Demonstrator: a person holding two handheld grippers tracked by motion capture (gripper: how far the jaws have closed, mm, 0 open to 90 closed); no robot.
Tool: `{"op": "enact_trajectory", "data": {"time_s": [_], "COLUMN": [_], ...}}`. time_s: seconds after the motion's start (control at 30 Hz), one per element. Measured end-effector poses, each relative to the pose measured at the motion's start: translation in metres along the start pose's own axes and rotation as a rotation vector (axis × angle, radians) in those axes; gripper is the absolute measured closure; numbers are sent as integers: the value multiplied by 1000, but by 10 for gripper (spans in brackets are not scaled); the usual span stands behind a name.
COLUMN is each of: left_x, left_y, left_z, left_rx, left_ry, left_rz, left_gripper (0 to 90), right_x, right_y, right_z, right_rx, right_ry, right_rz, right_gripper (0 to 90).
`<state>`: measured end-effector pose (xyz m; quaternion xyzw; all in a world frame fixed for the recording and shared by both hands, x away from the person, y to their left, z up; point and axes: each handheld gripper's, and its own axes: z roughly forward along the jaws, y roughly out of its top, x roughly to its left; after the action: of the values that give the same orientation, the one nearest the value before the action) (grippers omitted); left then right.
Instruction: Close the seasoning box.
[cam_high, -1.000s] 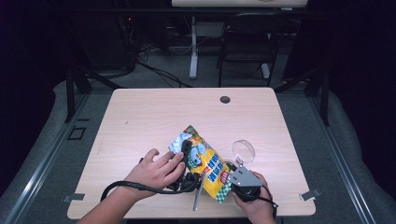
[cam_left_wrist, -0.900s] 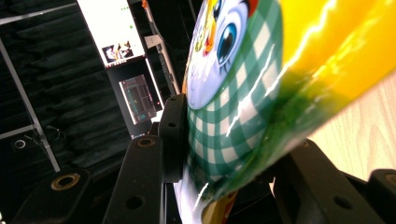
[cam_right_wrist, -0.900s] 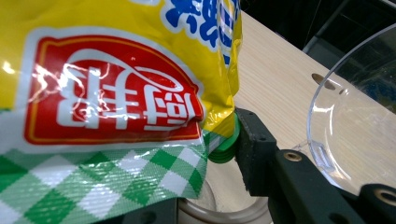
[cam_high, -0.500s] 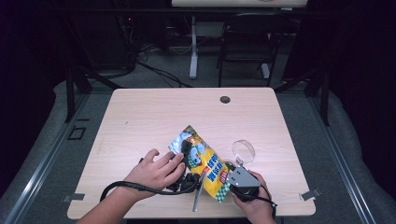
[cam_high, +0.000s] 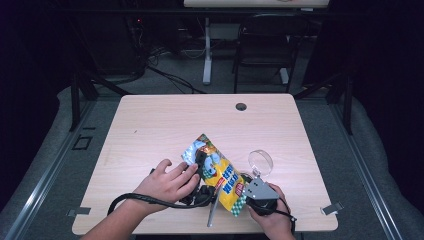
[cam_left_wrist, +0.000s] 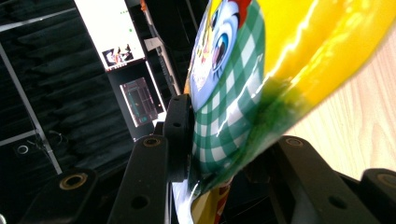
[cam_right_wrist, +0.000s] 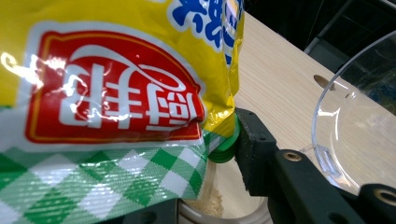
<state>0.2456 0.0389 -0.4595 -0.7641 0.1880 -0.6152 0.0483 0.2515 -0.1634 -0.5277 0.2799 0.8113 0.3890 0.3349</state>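
A dim room of dark stands and cables surrounds a pale wooden table (cam_high: 150, 130), and everything in play sits near its front edge, best placed against the yellow snack bag (cam_high: 220, 177) lying there. To the bag's left, the person's left hand (cam_high: 167, 182) carries the left gripper (cam_high: 200, 165), whose jaws have just been closing and now pinch the bag's upper, far end: in the left gripper view the green-checked, cartoon-printed foil (cam_left_wrist: 224, 116) is wedged between the two black jaws. The bag's long axis runs diagonally from that far-left end down to its near-right corner, so each gripper has one end and neither is closer to the middle. A slim grey stick-like item (cam_high: 212, 212) lies just beside the bag's near end; I cannot tell what it is. At the bag's near-right corner the right gripper (cam_high: 245, 192), held in the right hand (cam_high: 272, 220), appears clamped on the bag's seam, jaws partly closed. In the right gripper view a red label with white Chinese characters (cam_right_wrist: 116, 93) reads upside down, with blue characters above it, too cropped to read. Right of the bag stands a clear plastic bowl (cam_high: 261, 162), just beside the right gripper. Any pull apart would run along the bag's diagonal.
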Motion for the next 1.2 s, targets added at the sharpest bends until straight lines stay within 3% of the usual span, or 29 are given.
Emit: {"op": "enact_trajectory", "data": {"time_s": [0.47, 0.8, 0.9, 1.2], "left_x": [3, 5, 5, 5], "left_y": [3, 3, 3, 3], "left_z": [-2, -5, -5, -7], "left_rx": [-2, -13, -10, -10], "left_ry": [-13, 4, -13, 2], "left_rz": [9, 22, 23, 34], "left_gripper": [698, 721, 723, 728], "right_x": [-1, -1, 0, 0], "right_y": [0, 0, 0, 0], "right_z": [-1, -1, -1, 0], "right_rx": [2, 0, -1, -5], "right_ry": [-4, 3, 3, 0], "right_rz": [4, 2, -1, -3], "right_gripper": [708, 709, 709, 709]}}
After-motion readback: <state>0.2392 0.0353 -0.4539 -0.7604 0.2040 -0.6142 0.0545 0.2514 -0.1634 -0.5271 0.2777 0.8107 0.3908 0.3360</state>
